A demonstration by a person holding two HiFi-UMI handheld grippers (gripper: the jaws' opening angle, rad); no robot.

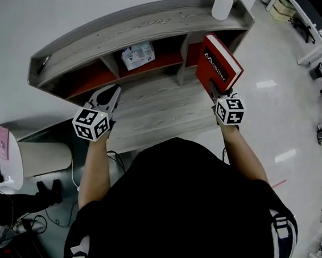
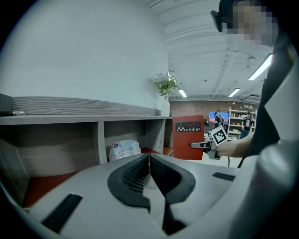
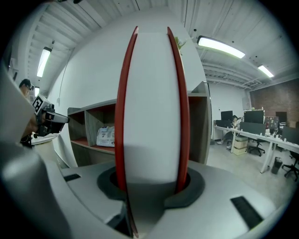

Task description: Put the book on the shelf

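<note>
The right gripper (image 3: 152, 189) has its two jaws squeezed tight on the red book (image 3: 152, 93). The book stands up tall between the jaws, and its white page side faces back at the gripper. It is in the air, not on the shelf yet.

Just ahead of these jaws is the right cubby (image 1: 194, 54) of the wooden shelf (image 1: 139, 27). I think the step now is to slide the book into it. The far end of the book is right at the opening, but I cannot tell if it is inside.

To do this well, I think the squeeze should stay firm so the book does not tip. The book should go straight in, between the divider (image 1: 184, 50) on the jaws' left and the end wall on their right. It should be kept upright and set down on the red floor of the cubby first. Only then should the jaws let go.

Up above the jaws, on top of the shelf, stands a white vase (image 1: 222, 6) with a plant. A bump there could knock it over, so the book should stay low.

One cubby to the left of the jaws lies a white packet (image 1: 138, 56).

Far off to the left, the left gripper (image 2: 149, 165) has its jaws shut together with nothing in them. It points at the left end of the shelf and is well clear of the book.
</note>
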